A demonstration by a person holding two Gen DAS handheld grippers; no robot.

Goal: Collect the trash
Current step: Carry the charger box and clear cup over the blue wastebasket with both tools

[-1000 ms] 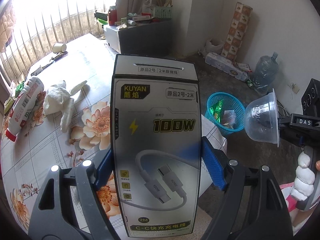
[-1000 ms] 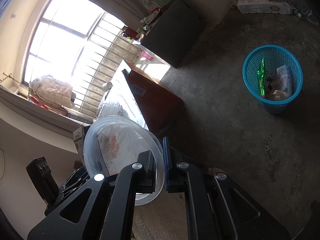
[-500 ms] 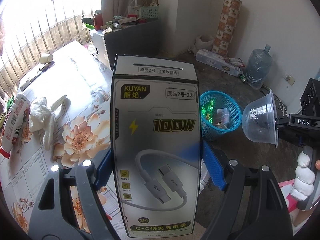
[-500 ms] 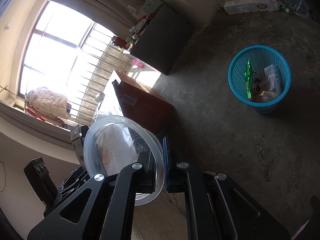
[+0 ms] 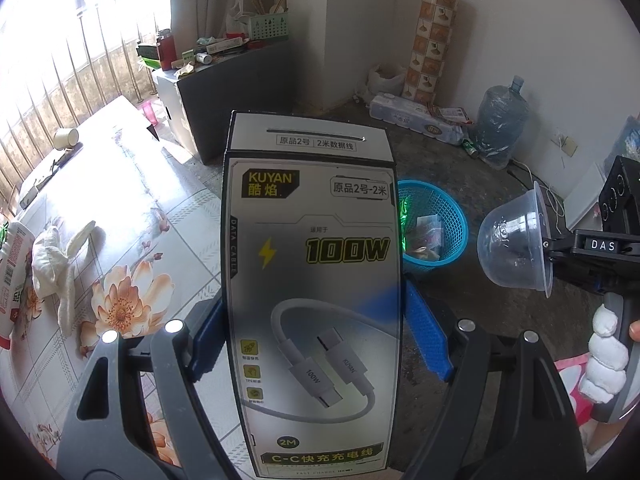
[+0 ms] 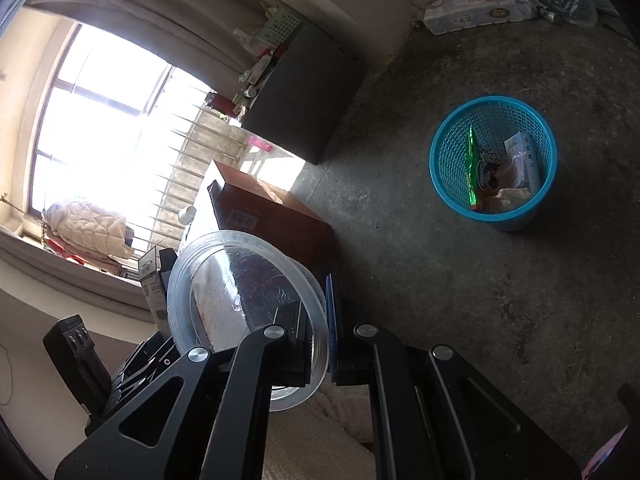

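My left gripper (image 5: pixel 316 320) is shut on a grey data-cable box (image 5: pixel 316 280), held upright above the table's right edge. A blue mesh trash basket (image 5: pixel 436 228) with wrappers inside stands on the floor beyond the box; it also shows in the right wrist view (image 6: pixel 494 160). My right gripper (image 6: pixel 324 320) is shut on the rim of a clear plastic bowl (image 6: pixel 244 304), held on its side. The bowl (image 5: pixel 514 244) and right gripper also show at the right of the left wrist view, right of the basket.
A table with a flowered cloth (image 5: pixel 120 208) holds a crumpled white glove (image 5: pixel 56 256), a white bottle (image 5: pixel 12 276) and a paper cup (image 5: pixel 66 138). A dark cabinet (image 5: pixel 236 92), a water jug (image 5: pixel 500 124) and a tissue pack (image 5: pixel 416 118) stand along the walls.
Both grippers have swung right, away from the table, with the box and bowl held. The basket now sits nearer the middle of the right wrist view.
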